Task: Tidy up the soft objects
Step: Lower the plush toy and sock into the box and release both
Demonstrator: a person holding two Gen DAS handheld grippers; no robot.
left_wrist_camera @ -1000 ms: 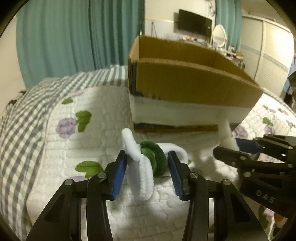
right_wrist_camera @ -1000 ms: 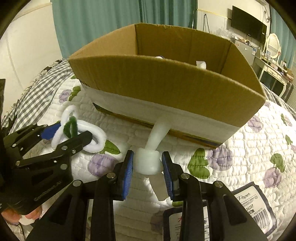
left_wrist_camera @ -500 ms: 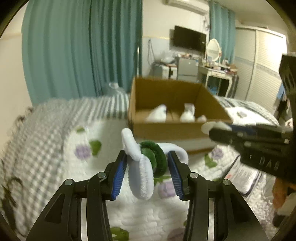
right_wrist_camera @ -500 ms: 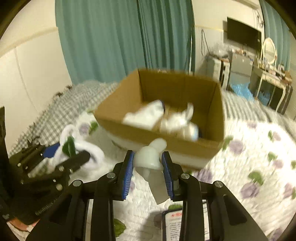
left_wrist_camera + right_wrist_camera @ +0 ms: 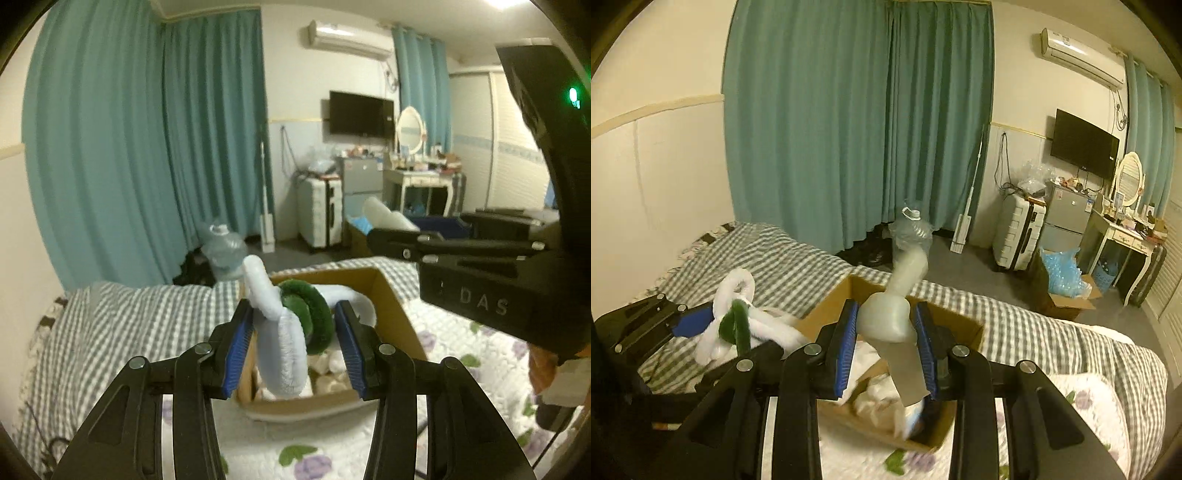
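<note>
Hovering now over cardboard box [image 5: 391,295]: both grippers raised, loads clamped.

Both grippers, left [image 5: 293,345] and right [image 5: 886,349], look like matt black plastic with ribbed blue rubbery pads [image 5: 239,350] and shiny metal screws. The fuzzy loops [image 5: 284,332] are plush chenille, white and dark green. The white foam piece [image 5: 890,321] is smooth and slightly waxy. The box [image 5: 399,317] at center frame is plain brown cardboard, matt. The bedspread [image 5: 461,350] at lower right is quilted cotton, bumpy stitching, with a woven checked blanket [image 5: 129,325] on the left.
</note>
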